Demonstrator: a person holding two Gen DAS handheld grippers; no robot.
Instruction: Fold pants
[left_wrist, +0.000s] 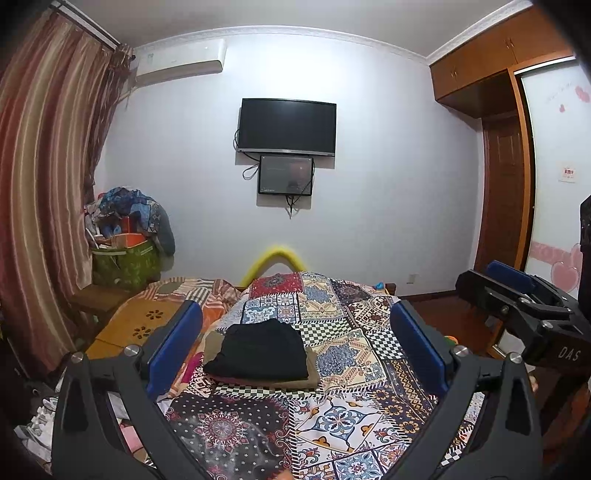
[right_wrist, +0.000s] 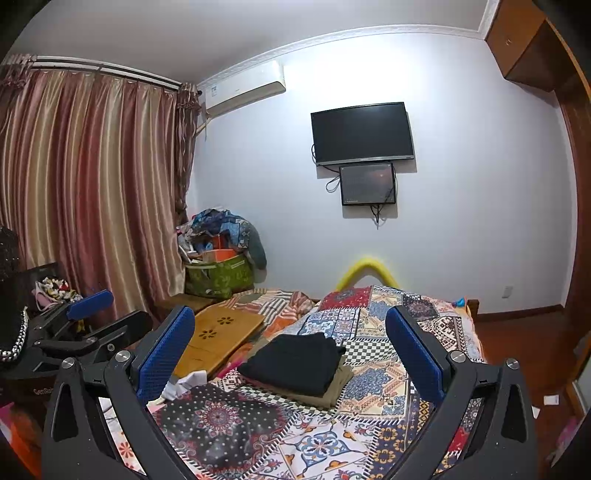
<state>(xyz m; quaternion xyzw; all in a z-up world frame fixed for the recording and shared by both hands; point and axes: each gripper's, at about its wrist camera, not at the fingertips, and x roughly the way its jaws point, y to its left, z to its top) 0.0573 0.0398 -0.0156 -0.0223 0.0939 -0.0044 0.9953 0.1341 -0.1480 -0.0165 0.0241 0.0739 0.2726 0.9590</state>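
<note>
Both tools hang above the bed, fingers spread wide, gripping nothing. The left tool (left_wrist: 295, 345) frames the folded black pants (left_wrist: 260, 350), which sit on a folded olive garment (left_wrist: 299, 380) on the patchwork bedspread (left_wrist: 332, 417). The right tool (right_wrist: 290, 352) sees that stack from the side. Only its view catches the crumpled white cloth (right_wrist: 184, 382) beside the wooden lap table (right_wrist: 218, 338); only the left view shows the wardrobe door (left_wrist: 554, 166).

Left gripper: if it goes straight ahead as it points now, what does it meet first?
Probably the folded black pants stacked on the folded olive garment; the open left gripper frames them, though depth is unclear.
</note>
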